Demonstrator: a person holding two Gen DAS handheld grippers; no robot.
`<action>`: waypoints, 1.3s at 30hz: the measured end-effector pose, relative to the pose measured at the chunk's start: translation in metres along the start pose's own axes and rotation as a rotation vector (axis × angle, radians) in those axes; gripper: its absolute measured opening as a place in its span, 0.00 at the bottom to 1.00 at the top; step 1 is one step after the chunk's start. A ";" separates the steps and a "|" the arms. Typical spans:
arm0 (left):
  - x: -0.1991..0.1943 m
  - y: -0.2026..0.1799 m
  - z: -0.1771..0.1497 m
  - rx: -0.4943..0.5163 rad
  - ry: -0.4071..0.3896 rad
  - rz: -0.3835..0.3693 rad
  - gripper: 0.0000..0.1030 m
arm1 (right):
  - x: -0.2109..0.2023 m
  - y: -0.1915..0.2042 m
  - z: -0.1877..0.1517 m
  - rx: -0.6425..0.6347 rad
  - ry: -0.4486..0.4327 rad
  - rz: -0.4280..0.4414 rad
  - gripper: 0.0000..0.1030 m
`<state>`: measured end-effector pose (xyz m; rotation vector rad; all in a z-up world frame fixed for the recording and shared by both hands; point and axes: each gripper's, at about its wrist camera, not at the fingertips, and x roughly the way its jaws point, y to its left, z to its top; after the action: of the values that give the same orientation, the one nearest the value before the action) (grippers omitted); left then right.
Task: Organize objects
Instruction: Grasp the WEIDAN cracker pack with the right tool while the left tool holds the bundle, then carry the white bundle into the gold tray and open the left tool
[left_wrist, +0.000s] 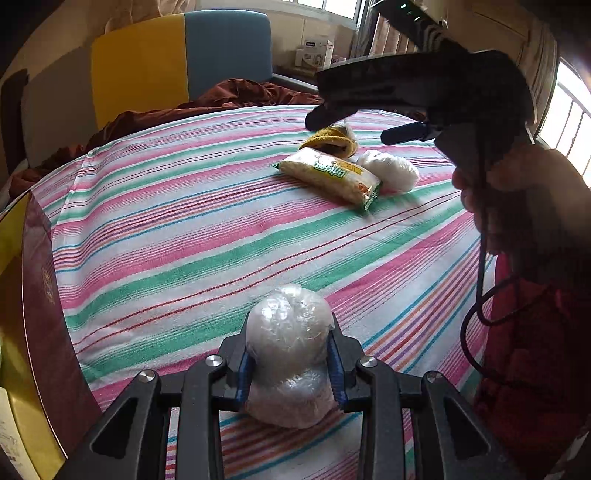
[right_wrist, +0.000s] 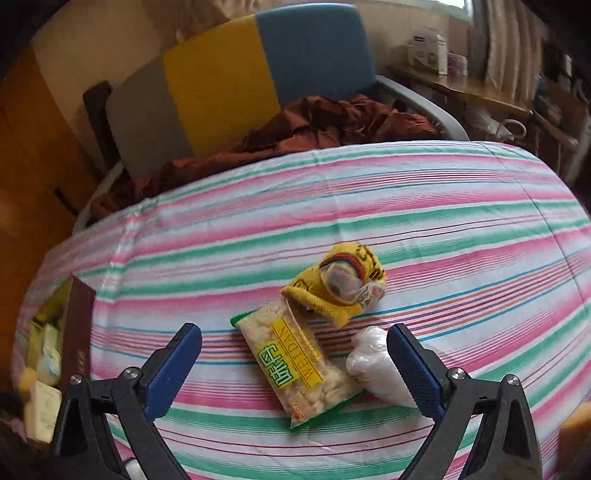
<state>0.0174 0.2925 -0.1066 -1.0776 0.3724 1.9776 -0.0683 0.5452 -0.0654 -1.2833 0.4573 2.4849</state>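
Left tool (left_wrist: 290, 363) clamps wrapped bundle (left_wrist: 290, 354) — right tool (right_wrist: 295, 343) gapes, angled downward.

Both tongs are black frames with round silver screws and blue pads on the inside of the fingers: the left tongs (left_wrist: 290, 363) and the right tongs (right_wrist: 293, 354). The right tongs have a chunky black handle, and a thin black cable (left_wrist: 480, 236) hangs from it in a loop. The person wears a red top (left_wrist: 532, 354).
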 end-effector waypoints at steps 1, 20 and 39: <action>0.000 0.000 -0.001 -0.001 -0.005 -0.005 0.32 | 0.007 0.004 -0.001 -0.039 0.018 -0.037 0.97; -0.009 0.007 -0.019 -0.010 -0.109 -0.045 0.34 | 0.048 0.020 -0.018 -0.215 0.180 -0.067 0.47; -0.008 0.006 -0.021 0.033 -0.124 -0.021 0.33 | 0.048 0.024 -0.024 -0.247 0.176 -0.099 0.48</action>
<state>0.0265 0.2723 -0.1134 -0.9290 0.3241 2.0016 -0.0872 0.5199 -0.1151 -1.5858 0.1226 2.4138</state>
